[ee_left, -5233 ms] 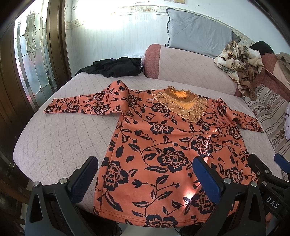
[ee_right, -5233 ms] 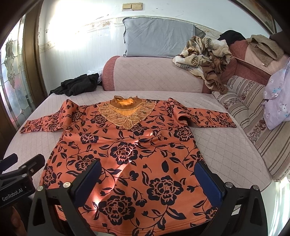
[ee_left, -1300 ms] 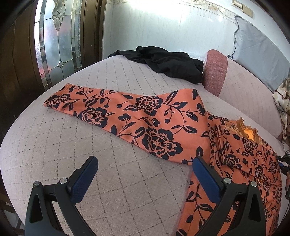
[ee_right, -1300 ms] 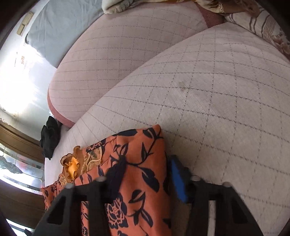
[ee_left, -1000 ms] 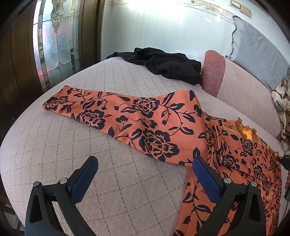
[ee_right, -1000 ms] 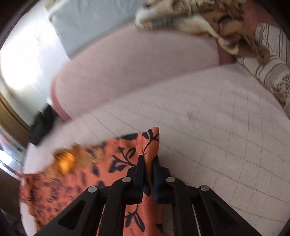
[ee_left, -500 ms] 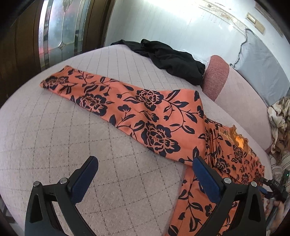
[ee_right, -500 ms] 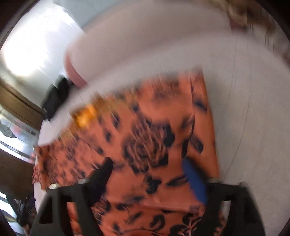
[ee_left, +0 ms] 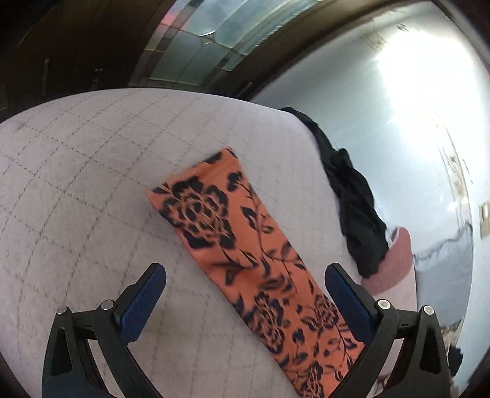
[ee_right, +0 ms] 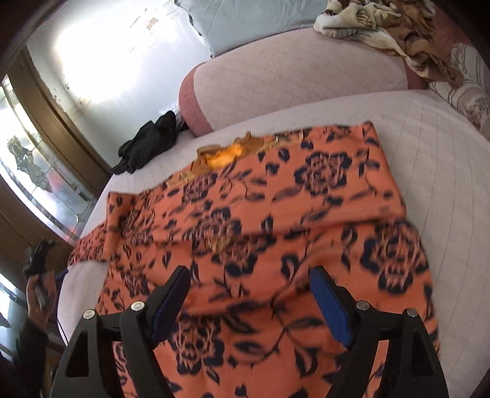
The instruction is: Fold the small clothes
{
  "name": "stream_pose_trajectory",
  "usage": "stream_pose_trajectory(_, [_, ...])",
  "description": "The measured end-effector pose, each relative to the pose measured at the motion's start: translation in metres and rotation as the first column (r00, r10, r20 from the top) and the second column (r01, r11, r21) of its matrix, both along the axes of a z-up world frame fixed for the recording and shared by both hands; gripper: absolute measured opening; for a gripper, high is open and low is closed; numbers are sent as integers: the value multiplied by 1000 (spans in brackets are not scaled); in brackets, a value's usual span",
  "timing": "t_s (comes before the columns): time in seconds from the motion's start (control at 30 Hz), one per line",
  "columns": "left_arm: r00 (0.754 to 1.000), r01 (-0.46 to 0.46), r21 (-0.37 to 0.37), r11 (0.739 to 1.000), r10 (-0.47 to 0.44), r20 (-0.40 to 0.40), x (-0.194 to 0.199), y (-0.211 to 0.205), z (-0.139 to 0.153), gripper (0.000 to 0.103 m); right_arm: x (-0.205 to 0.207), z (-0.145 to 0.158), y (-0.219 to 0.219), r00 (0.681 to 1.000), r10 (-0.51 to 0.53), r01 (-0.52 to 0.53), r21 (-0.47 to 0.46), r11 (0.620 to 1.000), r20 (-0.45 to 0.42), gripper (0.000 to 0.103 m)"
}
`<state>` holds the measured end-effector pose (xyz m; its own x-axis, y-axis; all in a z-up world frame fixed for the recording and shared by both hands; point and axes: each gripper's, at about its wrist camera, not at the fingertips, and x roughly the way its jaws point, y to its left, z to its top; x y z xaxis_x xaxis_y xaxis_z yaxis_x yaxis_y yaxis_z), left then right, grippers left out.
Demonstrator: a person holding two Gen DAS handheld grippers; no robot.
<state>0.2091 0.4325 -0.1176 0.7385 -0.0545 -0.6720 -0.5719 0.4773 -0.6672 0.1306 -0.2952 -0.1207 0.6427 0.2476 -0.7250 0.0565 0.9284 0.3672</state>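
An orange blouse with black flowers (ee_right: 260, 232) lies on the quilted pink bed (ee_right: 435, 159). Its right sleeve is folded across the chest, below the gold collar (ee_right: 226, 156). My right gripper (ee_right: 249, 294) hangs open above the blouse's body with nothing between its fingers. In the left wrist view the blouse's left sleeve (ee_left: 232, 232) stretches flat over the bed (ee_left: 76, 183), cuff at the far end. My left gripper (ee_left: 245, 300) is open above that sleeve, its blue pads either side of the cloth and clear of it.
A black garment (ee_right: 150, 144) lies at the bed's far left by the pink bolster (ee_right: 291, 73). A grey pillow (ee_right: 245, 18) and a patterned brown cloth (ee_right: 392, 24) sit behind. A glass-panelled wooden door (ee_left: 214, 33) stands beyond the bed's edge. A hand (ee_right: 38, 294) shows at lower left.
The right gripper let go of the right sleeve, which now lies folded over the chest, and pulled back over the body. The left gripper swung along the left sleeve towards its cuff and rolled.
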Motion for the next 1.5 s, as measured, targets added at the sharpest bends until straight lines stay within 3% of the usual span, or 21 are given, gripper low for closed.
stream_pose_trajectory(0.07, [1000, -23, -13, 1000, 23, -5, 9, 13, -9, 98, -7, -11, 4, 1000, -6, 6, 1, 1000, -7, 83])
stream_pose_trajectory(0.17, [999, -25, 40, 999, 26, -25, 20, 14, -4, 93, -12, -17, 7, 1000, -1, 1, -4, 1000, -9, 83])
stream_pose_trajectory(0.27, [991, -51, 105, 993, 63, -118, 28, 14, -7, 53, -12, -20, 4, 1000, -13, 13, 14, 1000, 7, 83])
stream_pose_trajectory(0.33, [980, -36, 159, 987, 67, -188, 34, 17, -8, 7, -11, -24, -1, 1000, -28, 27, 30, 999, 12, 83])
stream_pose_trajectory(0.4, [976, -32, 161, 986, 66, -209, 36, 19, -7, 5, -11, -29, -4, 999, -40, 39, 44, 998, 10, 83])
stream_pose_trajectory(0.47, [973, -10, 251, 968, 67, -221, 38, 6, 16, 3, -12, -30, -5, 999, -40, 39, 52, 998, 14, 83])
stream_pose_trajectory(0.6, [993, 105, 498, 861, -63, -102, 43, -77, 106, 2, -16, -21, -8, 996, -45, 41, 59, 997, 75, 83])
stream_pose_trajectory(0.67, [982, 163, 562, 811, -189, -13, 42, -136, 156, 2, -18, -18, -12, 994, -57, 48, 96, 994, 89, 83])
stream_pose_trajectory(0.73, [941, 228, 602, 765, -333, 67, 40, -203, 201, 2, -22, -16, -17, 992, -72, 58, 128, 990, 101, 83])
stream_pose_trajectory(0.8, [874, 292, 644, 708, -470, 120, 37, -278, 237, 2, -26, -13, -22, 990, -86, 69, 156, 985, 110, 83])
stream_pose_trajectory(0.97, [667, 463, 662, 590, -724, 179, 31, -453, 270, 3, -37, -2, -36, 980, -125, 90, 220, 971, 153, 83])
stream_pose_trajectory(1.03, [591, 540, 661, 521, -794, 142, 37, -510, 258, 6, -39, 0, -42, 977, -143, 100, 250, 963, 156, 83])
stream_pose_trajectory(1.07, [569, 569, 662, 488, -815, 111, 44, -536, 241, 6, -40, 0, -45, 977, -147, 102, 269, 958, 153, 83])
stream_pose_trajectory(1.1, [545, 611, 648, 455, -835, 73, 51, -555, 223, 17, -40, -1, -47, 977, -151, 104, 285, 953, 148, 83])
stream_pose_trajectory(1.13, [505, 684, 611, 400, -863, 0, 62, -569, 198, 43, -40, -2, -50, 977, -161, 112, 300, 947, 142, 83])
stream_pose_trajectory(1.17, [479, 751, 554, 359, -874, -84, 72, -575, 169, 52, -40, -2, -53, 976, -166, 116, 312, 943, 139, 83])
stream_pose_trajectory(1.23, [460, 817, 456, 353, -876, -147, 69, -571, 128, 57, -42, -3, -59, 974, -185, 130, 344, 930, 131, 83])
stream_pose_trajectory(1.27, [472, 822, 433, 369, -867, -158, 63, -553, 114, 57, -43, -4, -63, 972, -197, 139, 363, 921, 129, 83])
stream_pose_trajectory(1.37, [561, 777, 441, 450, -812, -160, 45, -500, 98, 59, -45, -3, -72, 966, -227, 160, 399, 903, 125, 83])
stream_pose_trajectory(1.4, [597, 750, 462, 474, -786, -162, 39, -477, 99, 63, -45, -2, -73, 964, -233, 166, 400, 902, 125, 83])
stream_pose_trajectory(1.5, [739, 612, 559, 559, -656, -153, 31, -412, 95, 78, -45, 4, -76, 962, -243, 174, 402, 899, 126, 83])
